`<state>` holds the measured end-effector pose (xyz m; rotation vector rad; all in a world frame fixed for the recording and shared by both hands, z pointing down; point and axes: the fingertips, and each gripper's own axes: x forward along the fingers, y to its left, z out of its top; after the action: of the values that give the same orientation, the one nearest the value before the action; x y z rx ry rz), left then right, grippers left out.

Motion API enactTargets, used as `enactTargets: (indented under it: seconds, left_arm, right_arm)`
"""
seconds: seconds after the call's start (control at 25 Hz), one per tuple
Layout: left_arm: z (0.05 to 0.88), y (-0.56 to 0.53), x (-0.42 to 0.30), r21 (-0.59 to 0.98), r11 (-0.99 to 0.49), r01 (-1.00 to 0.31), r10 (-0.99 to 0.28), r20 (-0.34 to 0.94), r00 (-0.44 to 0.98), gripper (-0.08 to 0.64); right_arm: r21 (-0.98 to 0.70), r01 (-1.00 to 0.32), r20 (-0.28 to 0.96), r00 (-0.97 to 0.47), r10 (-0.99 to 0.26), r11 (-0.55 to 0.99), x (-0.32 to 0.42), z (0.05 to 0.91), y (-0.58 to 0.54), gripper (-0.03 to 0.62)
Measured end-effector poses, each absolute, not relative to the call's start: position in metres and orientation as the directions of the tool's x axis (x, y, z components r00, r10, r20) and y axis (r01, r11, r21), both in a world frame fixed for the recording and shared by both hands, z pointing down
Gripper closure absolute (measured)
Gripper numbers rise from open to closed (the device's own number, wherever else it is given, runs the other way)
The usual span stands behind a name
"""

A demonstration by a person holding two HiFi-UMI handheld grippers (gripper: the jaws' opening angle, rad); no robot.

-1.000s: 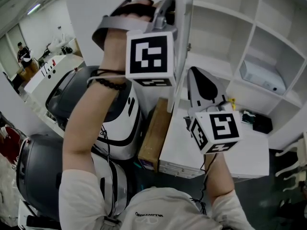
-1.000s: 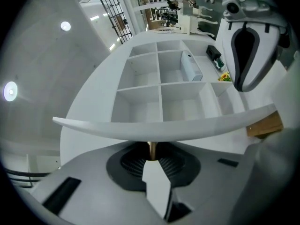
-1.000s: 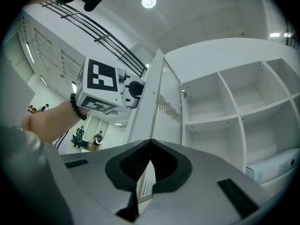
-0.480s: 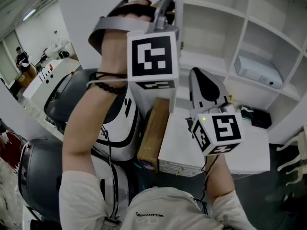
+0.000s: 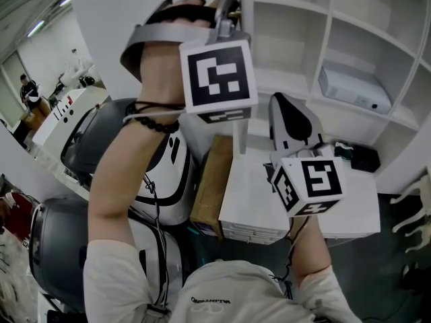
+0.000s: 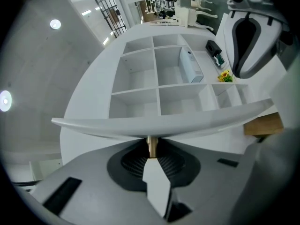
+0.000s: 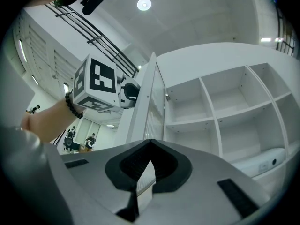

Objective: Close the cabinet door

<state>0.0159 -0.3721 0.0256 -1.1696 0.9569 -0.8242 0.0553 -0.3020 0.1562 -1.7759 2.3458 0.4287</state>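
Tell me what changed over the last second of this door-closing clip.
The left gripper has swung the door slightly toward the shelves, and the right gripper moved the same way beside it. Nothing was grabbed or released: the left gripper stays shut on the door's knob, the right stays shut and empty. The white box on the shelf has not moved.

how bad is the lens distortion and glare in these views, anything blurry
Left gripper view: heavy fisheye bows the cabinet door into an arc, and the corners go black. Right gripper view: the ceiling light is blown out, and the shelves curve. Head view: the marker cube is sharp, and the shelf lines bend toward the edges.
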Motion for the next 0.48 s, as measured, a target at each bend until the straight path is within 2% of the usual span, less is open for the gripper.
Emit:
enactTargets:
  seconds: [0.48]
  left_arm:
    - [0.025, -0.367, 0.059, -0.977, 0.205, 0.054, -0.92, -0.173, 0.35, 0.505]
  right_arm:
    - [0.101, -0.967, -0.305, -0.255, -0.918, 0.235, 0.1, 0.163, -0.285, 0.581]
